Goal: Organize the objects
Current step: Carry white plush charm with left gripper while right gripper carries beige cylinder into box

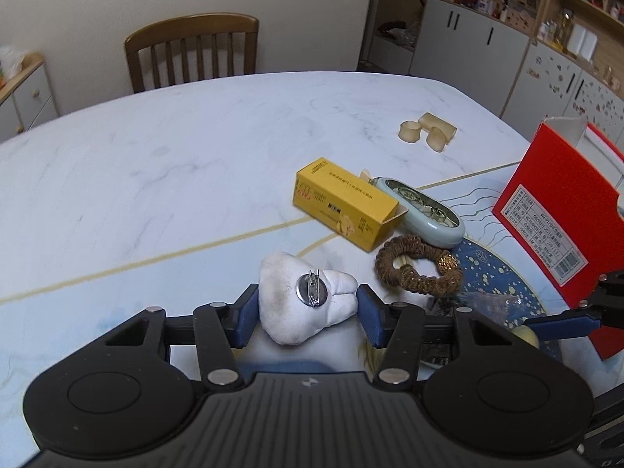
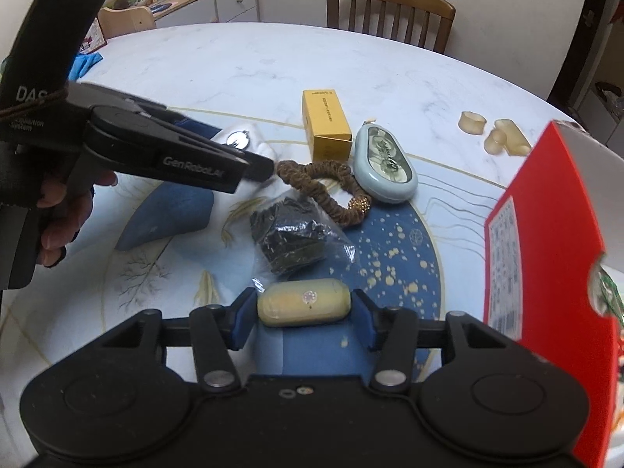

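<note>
My left gripper (image 1: 308, 312) has its jaws around a white plush tooth (image 1: 304, 304) with a round metal pin on it; the pads sit at its sides with a small gap on the right. It also shows in the right wrist view (image 2: 249, 140), behind the left gripper body (image 2: 175, 156). My right gripper (image 2: 304, 312) is open around a cream oblong case (image 2: 304, 306) with a small gem, with a gap on the right. A brown scrunchie (image 1: 417, 269), a yellow box (image 1: 343, 202) and a pale blue oval case (image 1: 425, 210) lie beyond.
A red box (image 2: 546, 253) stands open at the right. A clear bag of dark bits (image 2: 296, 238) lies by the scrunchie (image 2: 323, 187). Three tan rubber caps (image 1: 427, 130) sit far right. A wooden chair (image 1: 191, 50) stands behind the marble table (image 1: 156, 156).
</note>
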`<state>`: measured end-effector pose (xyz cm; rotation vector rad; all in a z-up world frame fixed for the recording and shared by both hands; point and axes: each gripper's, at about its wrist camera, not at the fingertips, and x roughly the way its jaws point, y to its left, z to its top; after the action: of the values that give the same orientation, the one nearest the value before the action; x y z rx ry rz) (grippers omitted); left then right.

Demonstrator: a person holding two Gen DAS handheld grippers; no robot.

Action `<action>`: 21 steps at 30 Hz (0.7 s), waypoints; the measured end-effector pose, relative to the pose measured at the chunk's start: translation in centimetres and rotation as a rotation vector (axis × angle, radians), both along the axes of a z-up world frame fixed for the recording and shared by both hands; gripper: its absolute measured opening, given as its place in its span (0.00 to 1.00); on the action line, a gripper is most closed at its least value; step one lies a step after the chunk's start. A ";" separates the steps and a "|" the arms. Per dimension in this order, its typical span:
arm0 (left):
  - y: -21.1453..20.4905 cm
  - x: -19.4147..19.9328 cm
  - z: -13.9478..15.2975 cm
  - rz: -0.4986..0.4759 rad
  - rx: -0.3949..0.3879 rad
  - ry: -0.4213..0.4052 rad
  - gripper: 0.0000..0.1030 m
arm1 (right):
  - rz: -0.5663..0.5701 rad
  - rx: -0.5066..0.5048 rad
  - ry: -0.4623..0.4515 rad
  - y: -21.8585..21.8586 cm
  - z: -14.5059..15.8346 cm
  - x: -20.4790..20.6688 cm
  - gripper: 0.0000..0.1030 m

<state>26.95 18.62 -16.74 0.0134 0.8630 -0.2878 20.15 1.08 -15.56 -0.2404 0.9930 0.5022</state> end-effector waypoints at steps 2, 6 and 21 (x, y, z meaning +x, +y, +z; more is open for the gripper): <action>0.4 -0.7 0.2 0.015 -0.016 0.006 0.51 | -0.005 0.009 -0.001 -0.4 0.5 -0.6 0.49; 0.8 -2.2 0.9 0.020 -0.039 0.006 0.51 | -0.005 0.030 -0.001 -1.2 1.7 -2.1 0.49; 0.0 -6.8 2.3 -0.001 -0.069 0.009 0.51 | 0.042 -0.056 0.102 -2.6 -0.2 -7.6 0.49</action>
<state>20.17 18.67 -14.47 -0.0520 0.8621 -0.3184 12.58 -1.57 -15.78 -0.2887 1.1040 0.5293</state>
